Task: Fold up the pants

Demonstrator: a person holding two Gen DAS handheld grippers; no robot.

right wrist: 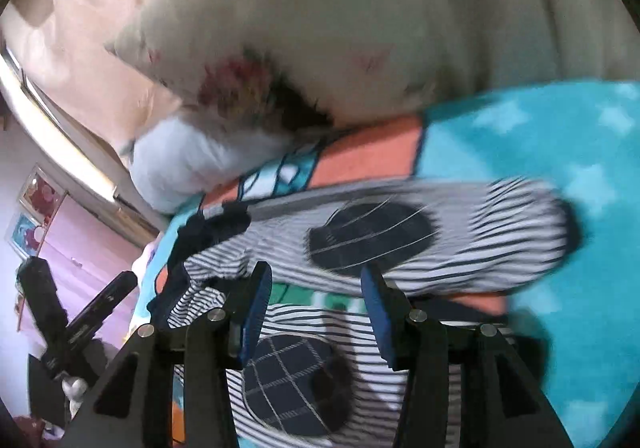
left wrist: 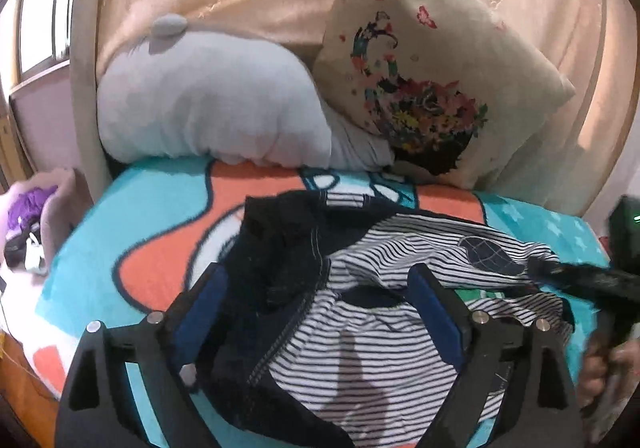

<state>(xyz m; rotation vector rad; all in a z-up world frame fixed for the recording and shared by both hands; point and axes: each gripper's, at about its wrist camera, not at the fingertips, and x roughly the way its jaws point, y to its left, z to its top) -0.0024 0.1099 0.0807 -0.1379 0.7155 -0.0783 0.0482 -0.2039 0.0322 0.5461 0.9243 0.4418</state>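
One pair of striped pants [left wrist: 400, 288] lies crumpled on the bed [left wrist: 160, 207] under both tools. The left tool [left wrist: 320, 288] and right tool [right wrist: 316, 284] gape wide, empty. Two pillows [left wrist: 432, 79] sit beyond them.

Right gripper [right wrist: 316, 288] open above striped pants [right wrist: 460, 244] on turquoise blanket [right wrist: 540, 135].

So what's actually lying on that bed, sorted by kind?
Pillows: 2, a grey pillow and a cream floral cushion
Striped pants: 1
Cartoon blanket: 1
Total: 4
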